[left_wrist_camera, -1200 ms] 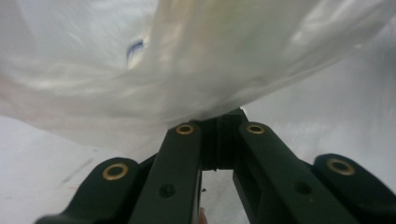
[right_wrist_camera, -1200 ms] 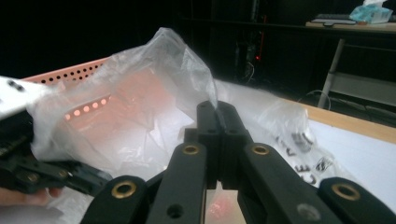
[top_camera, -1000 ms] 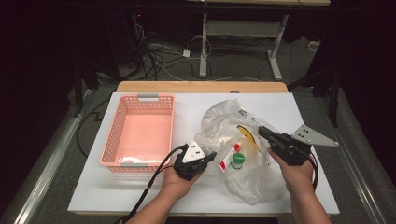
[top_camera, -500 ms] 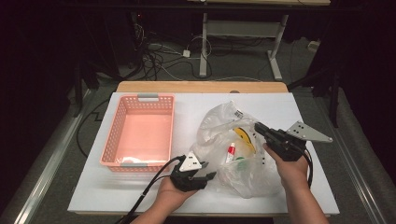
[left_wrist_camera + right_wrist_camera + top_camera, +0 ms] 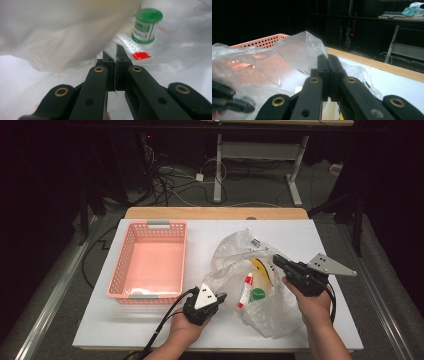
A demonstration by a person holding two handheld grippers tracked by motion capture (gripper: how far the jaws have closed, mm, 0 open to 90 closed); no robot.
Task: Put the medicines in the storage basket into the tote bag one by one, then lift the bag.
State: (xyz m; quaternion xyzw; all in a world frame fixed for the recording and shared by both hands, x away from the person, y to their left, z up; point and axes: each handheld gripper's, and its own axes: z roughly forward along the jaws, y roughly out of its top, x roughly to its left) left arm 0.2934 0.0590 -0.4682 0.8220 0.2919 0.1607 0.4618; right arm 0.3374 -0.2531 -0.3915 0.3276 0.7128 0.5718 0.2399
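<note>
Clear plastic bag [image 5: 235, 252] lies slumped between the two tongs, its mouth turned toward the left tongs [image 5: 220, 296] and its far upper edge raised at the tips of the right tongs [image 5: 275, 258]. Inside, just ahead of the left tips, lie a white tube with a red cap [image 5: 246, 289] and a green-capped bottle [image 5: 258, 295]; a yellow thing [image 5: 260, 267] sits just under the right tongs. The right tongs are closed, apparently pinching the film. The left tongs have just been closing and now stand shut, and the left gripper view shows the film beside their tips rather than plainly between them, so they may have closed on nothing. That is the main risk, as I judge it: if the left side has no hold, any pull by the right tongs drags the whole bag along the white table [image 5: 300, 235] instead of opening it. A thin pinch on slippery film could also slide out, letting the raised edge collapse over the tube. Tilting the bag might roll the bottle out, away from the pink basket [image 5: 150, 296] beyond the left tongs.
</note>
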